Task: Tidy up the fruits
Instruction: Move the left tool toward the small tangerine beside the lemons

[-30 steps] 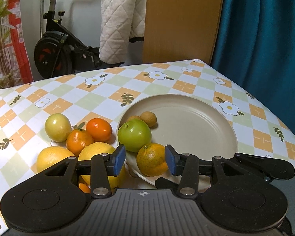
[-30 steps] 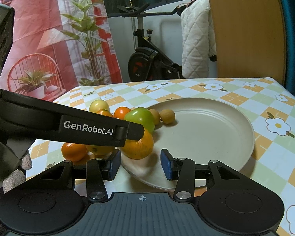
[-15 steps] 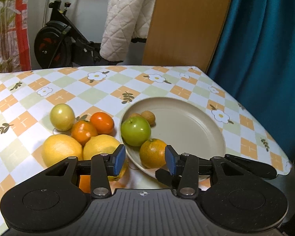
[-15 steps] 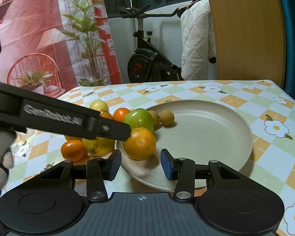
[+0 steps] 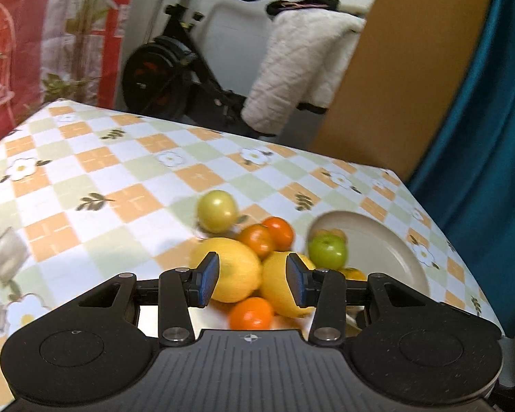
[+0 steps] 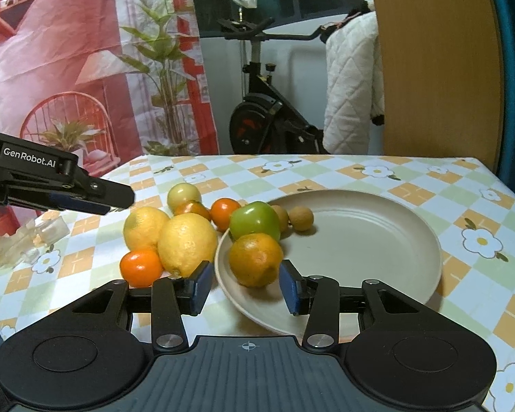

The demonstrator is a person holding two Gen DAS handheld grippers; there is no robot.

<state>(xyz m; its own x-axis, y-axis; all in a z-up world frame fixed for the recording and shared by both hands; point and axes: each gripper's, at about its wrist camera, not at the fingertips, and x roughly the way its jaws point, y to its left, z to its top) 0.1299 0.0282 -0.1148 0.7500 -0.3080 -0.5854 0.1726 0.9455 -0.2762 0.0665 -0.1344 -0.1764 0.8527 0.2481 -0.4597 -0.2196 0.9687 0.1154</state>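
A beige plate (image 6: 360,240) holds a green apple (image 6: 255,221), an orange (image 6: 255,259) and two small brown fruits (image 6: 300,218). Left of it on the cloth lie two lemons (image 6: 187,242), several small oranges (image 6: 140,267) and a yellow-green fruit (image 6: 183,194). My right gripper (image 6: 245,286) is low at the plate's near rim. Its jaws are closing, the orange just ahead between the pads, not pressed. My left gripper (image 5: 252,279) hovers before the lemons (image 5: 237,271), jaws closing on nothing. From the right wrist it (image 6: 120,199) hangs left of the fruit.
Crumpled clear plastic (image 6: 27,240) lies on the checked tablecloth at the left. Beyond the far table edge stand an exercise bike (image 6: 267,116), a white quilted blanket (image 6: 353,82) and a wooden board (image 6: 436,68). A teal curtain (image 5: 480,103) hangs on the right.
My left gripper has swung left, away from the plate and over to the lemons, rolling as it went. The right gripper has stayed put and its pads stand slightly closer together.
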